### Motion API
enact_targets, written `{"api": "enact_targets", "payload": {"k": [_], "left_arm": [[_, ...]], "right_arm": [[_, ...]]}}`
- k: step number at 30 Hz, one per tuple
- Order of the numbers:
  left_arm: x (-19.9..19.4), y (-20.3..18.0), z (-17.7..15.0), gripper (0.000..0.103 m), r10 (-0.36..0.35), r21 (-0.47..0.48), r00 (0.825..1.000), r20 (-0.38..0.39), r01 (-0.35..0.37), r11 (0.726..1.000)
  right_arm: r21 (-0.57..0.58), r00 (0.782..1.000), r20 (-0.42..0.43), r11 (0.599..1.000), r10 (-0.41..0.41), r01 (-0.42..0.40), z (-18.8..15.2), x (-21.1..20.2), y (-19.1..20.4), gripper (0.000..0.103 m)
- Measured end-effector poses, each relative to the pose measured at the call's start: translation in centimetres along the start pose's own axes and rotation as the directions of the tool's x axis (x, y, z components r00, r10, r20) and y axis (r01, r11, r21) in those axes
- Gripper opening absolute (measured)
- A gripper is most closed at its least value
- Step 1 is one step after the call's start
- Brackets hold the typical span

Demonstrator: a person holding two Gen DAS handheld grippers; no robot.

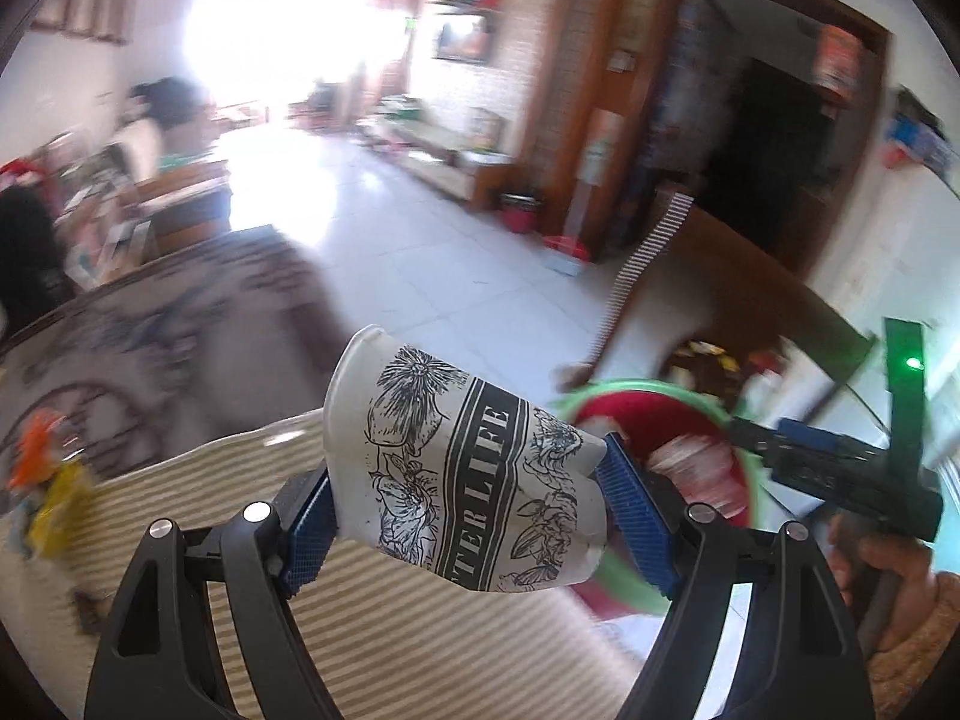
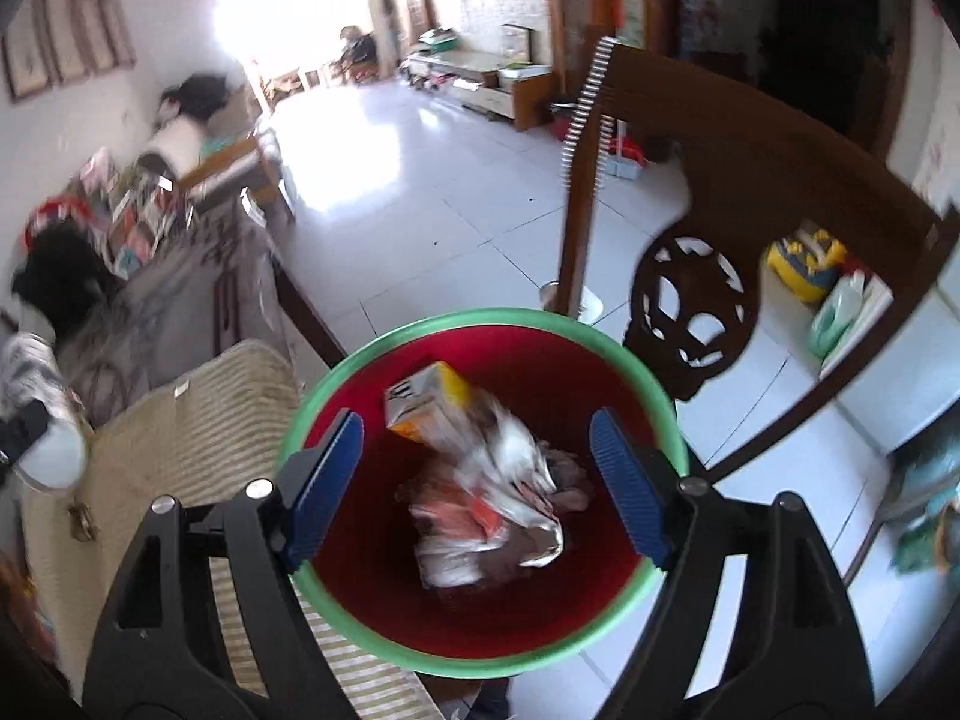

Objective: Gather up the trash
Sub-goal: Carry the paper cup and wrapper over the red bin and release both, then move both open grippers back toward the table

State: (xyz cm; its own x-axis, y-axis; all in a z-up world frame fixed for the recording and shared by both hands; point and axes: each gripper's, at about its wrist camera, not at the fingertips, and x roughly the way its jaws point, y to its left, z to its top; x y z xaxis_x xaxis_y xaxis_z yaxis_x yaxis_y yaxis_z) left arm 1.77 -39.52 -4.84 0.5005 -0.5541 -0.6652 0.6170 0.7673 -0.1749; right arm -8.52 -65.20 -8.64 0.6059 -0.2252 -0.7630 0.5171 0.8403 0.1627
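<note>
- Far left, left wrist view: loose orange and yellow scraps lie at the left edge of the striped cushion. They are too blurred to name, but they look like trash not yet collected.
- Centre, same view: your left gripper is clamped on the paper cup. Both blue pads press its sides and its right wall is dented. The cup's long axis is tilted — its open rim points up and to the left, away from the bin.
- Right of the cup: the green-rimmed bin sits just beyond and to the right of the left tongs, partly hidden behind the right-hand pad. That is the relation to work from — the cup has to travel rightward and a little farther out before it is over the red interior.
- Far right, same view: your right gripper shows side-on, over the far right of the bin.
- Right wrist view: your right gripper has its jaws apart with nothing between the pads. It hangs over the bin, aimed down into it.
- Inside the bin, under those tongs: an orange-and-white carton and crumpled wrappers, blurred.
- Judgement: the right hand is the nearer one to the bin, but empty. The left carries the load, so clear the right aside before you bring the cup across.
</note>
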Motion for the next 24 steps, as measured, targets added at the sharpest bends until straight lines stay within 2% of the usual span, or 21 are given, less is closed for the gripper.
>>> {"api": "enact_targets", "payload": {"k": [3, 6, 7, 8, 11, 15, 20, 24], "left_arm": [[2.0, -3.5, 0.5, 0.076, -0.108, 0.049, 0.994, -0.019, 0.109, 0.993], [4.1, -6.6, 1.0, 0.078, -0.204, 0.089, 0.978, -0.033, 0.207, 0.974], [4.8, -7.3, 1.1, 0.08, -0.211, 0.107, 0.976, -0.045, 0.215, 0.971], [5.6, -8.1, 1.2, 0.086, -0.187, 0.127, 0.98, -0.069, 0.194, 0.973], [5.8, -8.2, 1.0, 0.087, -0.168, 0.12, 0.983, -0.075, 0.176, 0.977], [4.5, -6.1, 1.2, 0.088, -0.132, 0.082, 0.99, -0.045, 0.135, 0.987], [1.0, -0.4, -0.2, 0.089, 0.003, 0.013, 1.0, 0.015, -0.003, 1.0], [-2.0, 5.6, -2.7, 0.089, 0.142, -0.082, 0.99, 0.01, -0.14, 0.987]], "right_arm": [[0.041, 0.999, 0.008, 0.998, -0.05, 0.05, -0.3, -0.6, -2.5, 0.077], [0.084, 0.996, 0.021, 0.993, -0.089, 0.087, -0.7, -1.6, -4.7, 0.077], [0.095, 0.994, 0.026, 0.99, -0.103, 0.1, -0.8, -1.9, -5.3, 0.077], [0.099, 0.993, 0.027, 0.989, -0.111, 0.108, -0.8, -1.9, -5.8, 0.077], [0.099, 0.992, 0.036, 0.988, -0.122, 0.118, -0.9, -2.5, -6.2, 0.077], [0.068, 0.993, 0.075, 0.994, -0.096, 0.091, -0.4, -3.3, -4.6, 0.078], [-0.004, 0.997, 0.075, 1.0, -0.001, 0.001, -0.2, -2.9, -0.1, 0.08], [-0.104, 0.996, 0.004, 0.991, 0.089, -0.088, -1.4, -0.9, 5.7, 0.081]]}}
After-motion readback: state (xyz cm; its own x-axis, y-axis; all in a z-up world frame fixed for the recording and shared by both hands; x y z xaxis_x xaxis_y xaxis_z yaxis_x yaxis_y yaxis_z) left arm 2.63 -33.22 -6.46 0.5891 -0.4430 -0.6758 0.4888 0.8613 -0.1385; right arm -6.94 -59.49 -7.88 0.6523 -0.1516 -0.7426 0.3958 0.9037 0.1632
